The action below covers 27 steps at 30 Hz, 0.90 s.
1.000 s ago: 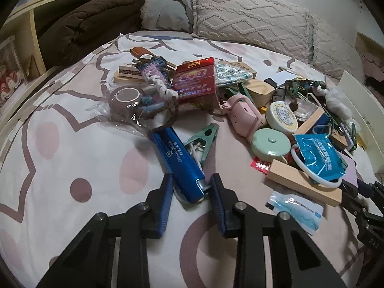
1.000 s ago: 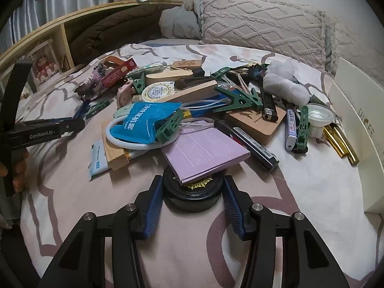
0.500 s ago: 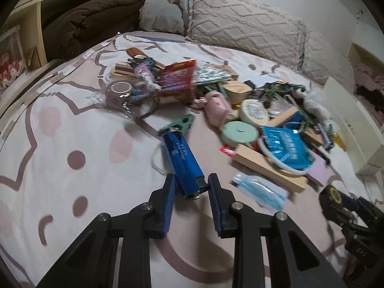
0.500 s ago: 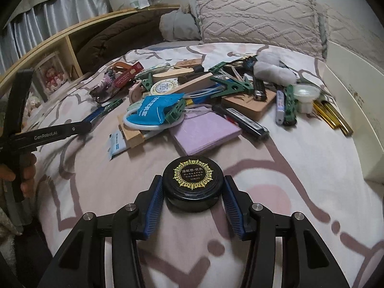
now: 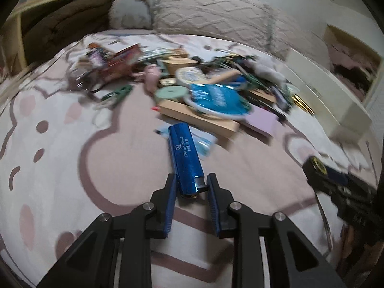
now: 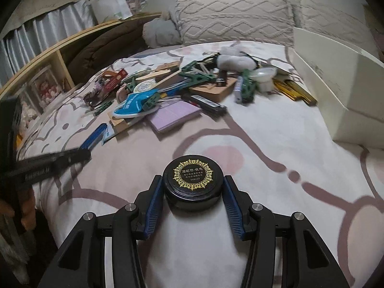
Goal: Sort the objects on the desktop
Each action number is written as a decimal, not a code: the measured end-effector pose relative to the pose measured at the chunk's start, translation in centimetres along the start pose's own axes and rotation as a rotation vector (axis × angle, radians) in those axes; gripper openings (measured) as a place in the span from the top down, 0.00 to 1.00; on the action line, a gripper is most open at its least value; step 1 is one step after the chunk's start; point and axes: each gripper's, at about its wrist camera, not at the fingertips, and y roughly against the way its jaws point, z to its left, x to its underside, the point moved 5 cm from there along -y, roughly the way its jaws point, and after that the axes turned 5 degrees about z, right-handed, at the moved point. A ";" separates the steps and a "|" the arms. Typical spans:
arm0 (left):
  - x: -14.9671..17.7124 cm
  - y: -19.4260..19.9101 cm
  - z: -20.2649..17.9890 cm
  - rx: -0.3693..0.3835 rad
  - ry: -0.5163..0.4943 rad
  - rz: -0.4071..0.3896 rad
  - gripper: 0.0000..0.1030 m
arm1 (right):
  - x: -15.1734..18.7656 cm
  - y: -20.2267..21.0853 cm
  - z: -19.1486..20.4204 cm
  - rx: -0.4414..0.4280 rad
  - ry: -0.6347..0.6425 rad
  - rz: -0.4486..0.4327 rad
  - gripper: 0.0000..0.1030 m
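Left hand-held gripper [image 5: 192, 187] pinches only the near end of the blue case [image 5: 185, 157], which juts toward 12 o'clock over the bed [image 5: 60, 144]; it could pivot loose. Right hand-held gripper [image 6: 192, 189] clamps the round black tin [image 6: 192, 181]; slick walls might slip.

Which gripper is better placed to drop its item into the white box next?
Right. The right gripper, holding the black tin, has the white box close on its right; the left gripper sits farther away.
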 end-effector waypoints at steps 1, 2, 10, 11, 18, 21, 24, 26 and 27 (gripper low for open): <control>0.2 0.0 -0.7 0.000 -0.029 -0.003 0.75 | 0.2 0.1 -0.3 0.000 -0.007 -0.001 0.51; 0.5 0.0 -1.5 0.008 -0.057 -0.003 0.75 | 0.3 0.2 -0.5 -0.001 -0.012 -0.002 0.51; 1.3 0.2 -4.2 0.080 -0.130 -0.012 0.74 | 0.6 0.5 -0.8 -0.001 -0.027 -0.012 0.51; 1.4 0.2 -4.3 0.092 -0.133 -0.010 0.71 | 0.6 0.5 -0.7 0.005 -0.020 -0.012 0.51; 1.9 0.5 -5.8 0.163 -0.174 -0.002 0.70 | 0.7 0.6 -0.6 0.034 -0.001 -0.023 0.51; 2.1 0.6 -6.3 0.183 -0.189 0.001 0.70 | 0.6 0.8 -0.9 0.044 -0.017 -0.030 0.51; 2.2 0.6 -6.4 0.192 -0.194 0.007 0.70 | 0.6 1.1 -1.5 0.072 -0.034 -0.038 0.51; 2.2 0.5 -6.7 0.218 -0.195 0.016 0.68 | 0.6 1.2 -2.0 0.096 -0.046 -0.041 0.51; 2.2 0.5 -6.8 0.229 -0.198 0.021 0.60 | 0.6 1.2 -2.2 0.101 -0.052 -0.040 0.51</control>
